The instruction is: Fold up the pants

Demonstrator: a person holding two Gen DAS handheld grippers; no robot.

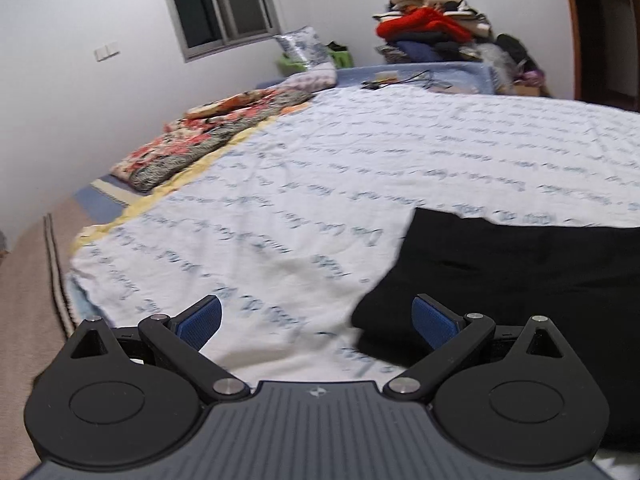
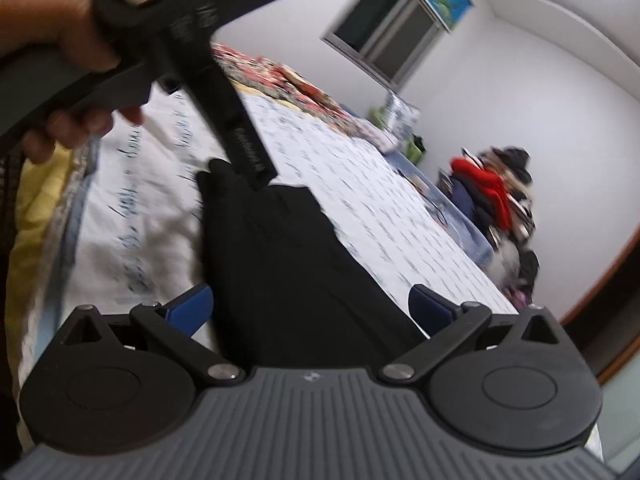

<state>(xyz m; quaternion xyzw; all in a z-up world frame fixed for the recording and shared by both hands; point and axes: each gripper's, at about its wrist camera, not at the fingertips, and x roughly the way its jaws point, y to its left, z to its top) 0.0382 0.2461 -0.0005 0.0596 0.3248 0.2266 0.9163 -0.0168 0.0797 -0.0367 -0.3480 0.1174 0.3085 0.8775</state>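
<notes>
The black pants (image 1: 520,280) lie folded on the white bed sheet (image 1: 280,200). The left gripper (image 1: 318,320) is wide apart at their edge. The right gripper (image 2: 310,312) is wide too, holding nothing, over the pants.

A bed (image 1: 360,152) covered by a white script-printed sheet is set against plain white walls (image 1: 80,8). A dark sliding window (image 1: 218,4) is seen above a floral quilt (image 1: 208,132), and piled clothes (image 1: 432,24) are stacked in the corner.

Both wrist views (2 fisheyes) look close across the bed (image 1: 360,152), sharing the pants (image 1: 520,272).
</notes>
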